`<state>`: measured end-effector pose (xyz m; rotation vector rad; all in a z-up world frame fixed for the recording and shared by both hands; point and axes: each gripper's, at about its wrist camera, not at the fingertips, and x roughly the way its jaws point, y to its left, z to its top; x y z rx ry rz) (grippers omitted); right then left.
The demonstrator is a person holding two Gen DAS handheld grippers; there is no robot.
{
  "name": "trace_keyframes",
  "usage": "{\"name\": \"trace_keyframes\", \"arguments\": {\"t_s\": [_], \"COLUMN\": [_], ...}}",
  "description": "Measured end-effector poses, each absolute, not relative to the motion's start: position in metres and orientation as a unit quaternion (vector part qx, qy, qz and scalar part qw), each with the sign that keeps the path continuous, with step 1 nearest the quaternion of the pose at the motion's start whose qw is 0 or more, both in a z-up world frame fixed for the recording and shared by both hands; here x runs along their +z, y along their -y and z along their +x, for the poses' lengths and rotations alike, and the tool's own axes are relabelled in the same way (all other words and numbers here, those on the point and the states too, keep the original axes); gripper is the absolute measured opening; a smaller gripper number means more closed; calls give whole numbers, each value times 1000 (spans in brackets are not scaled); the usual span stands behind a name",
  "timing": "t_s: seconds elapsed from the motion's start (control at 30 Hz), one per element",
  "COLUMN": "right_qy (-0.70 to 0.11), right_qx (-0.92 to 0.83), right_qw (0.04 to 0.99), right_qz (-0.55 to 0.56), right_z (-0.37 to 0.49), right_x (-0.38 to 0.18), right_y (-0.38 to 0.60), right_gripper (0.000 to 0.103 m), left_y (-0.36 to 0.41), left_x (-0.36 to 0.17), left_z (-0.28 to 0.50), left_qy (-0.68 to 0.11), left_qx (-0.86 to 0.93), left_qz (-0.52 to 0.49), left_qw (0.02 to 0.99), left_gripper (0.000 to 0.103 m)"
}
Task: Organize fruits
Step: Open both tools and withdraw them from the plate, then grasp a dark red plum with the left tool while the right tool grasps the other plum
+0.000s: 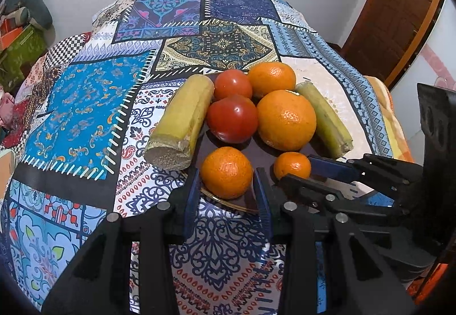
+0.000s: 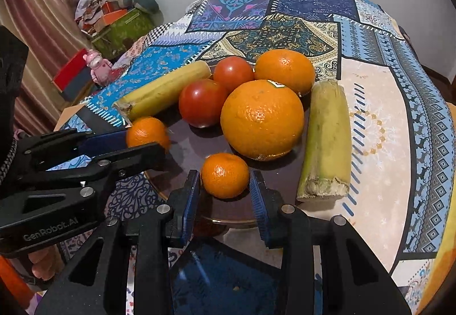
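i see a round table under a patchwork cloth w/ blue, black and cream printed panels (image 1: 85,104); its near edge drops off right below my tools, its far edge curves along the pale wall. lots of bare cloth to the left in the left wrist view, and to the right past the stalk in the right wrist view. next a dark glossy round plate w/ a thin gold rim (image 2: 188,144), sitting toward the near edge of the table.

counts: 2 yellow-green cut stalk pieces, one on the left side of the plate (image 1: 182,121), one on the right side (image 2: 327,141), both half off the rim onto the cloth. 2 big oranges, the front one w/ a small sticker (image 2: 262,119), the other behind it (image 2: 285,71). 2 red tomatoes, front (image 2: 202,102) and back (image 2: 233,72), touching each other. 2 small mandarins at the plate's near edge.

left gripper (image 1: 226,186) has its blue pads spread around the left mandarin (image 1: 226,172), a sliver of gap each side, not clamped. right gripper (image 2: 225,192) likewise brackets the right mandarin (image 2: 225,175), pads apart, just beside the peel, can't tell if touching. the two tools sit close side by side, little room between them.
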<state>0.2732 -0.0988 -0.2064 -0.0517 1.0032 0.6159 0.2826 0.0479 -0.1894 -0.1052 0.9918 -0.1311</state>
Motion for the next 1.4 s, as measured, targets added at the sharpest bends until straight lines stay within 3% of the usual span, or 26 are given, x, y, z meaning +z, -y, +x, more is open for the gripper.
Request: {"name": "trace_keyframes", "arguments": {"t_s": [0.7,0.9,1.17,1.33,1.4], "right_qy": [-432,-450,-485,-498,-503], "right_qx": [267,266,271,271,272], "right_qw": [861,852,831,824,820], "right_qz": [-24,-27,-21,-24,-24], "right_z": [220,197,180,179,180], "right_x": [-157,-168,-201,-212,-217], "right_y": [144,152,149,145,144], "right_gripper": [34,34,34,28,20], "left_y": [-35,-26,-18,-20,-20], "left_x": [-139,-138,-157,-170,-175], "left_z": [208,179,158,157,159], "left_qy": [-443,-444,-465,-481,-486], "left_qx": [-69,-74,-72,-70,-71], "left_qz": [-44,-42,-38,-46,-48], "left_qw": [893,892,882,873,870], "left_gripper": [42,50,50,50,50]}}
